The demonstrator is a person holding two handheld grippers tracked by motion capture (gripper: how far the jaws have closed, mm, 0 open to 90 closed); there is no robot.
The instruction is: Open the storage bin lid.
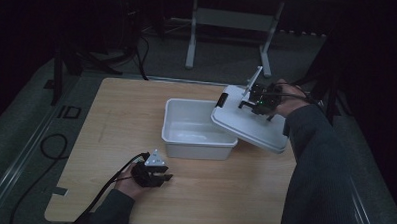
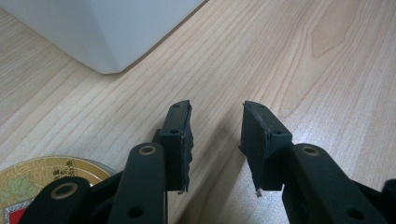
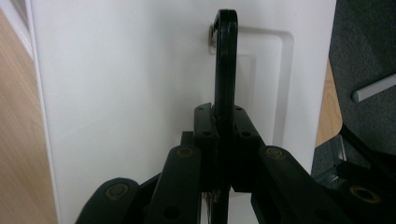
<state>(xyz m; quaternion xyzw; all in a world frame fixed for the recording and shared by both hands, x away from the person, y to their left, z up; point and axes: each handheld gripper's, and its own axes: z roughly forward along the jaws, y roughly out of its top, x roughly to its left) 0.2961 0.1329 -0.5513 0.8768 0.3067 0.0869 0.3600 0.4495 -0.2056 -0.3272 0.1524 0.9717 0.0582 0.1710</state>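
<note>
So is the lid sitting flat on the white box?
No, the lid is tilted, lifted by its handle, leaving the white box open.

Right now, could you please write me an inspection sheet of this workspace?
Surface: wooden table, bare around the bin.
Job's things: white bin, open; white lid tilted over its right rim, held by its black handle.
Clutter: round gold tin beside left tongs.
Grippers: left tongs open, nothing between; right tongs shut on the handle.
Cables: black cable trailing from left tongs.
Surroundings: dark room, metal frame behind.
</note>
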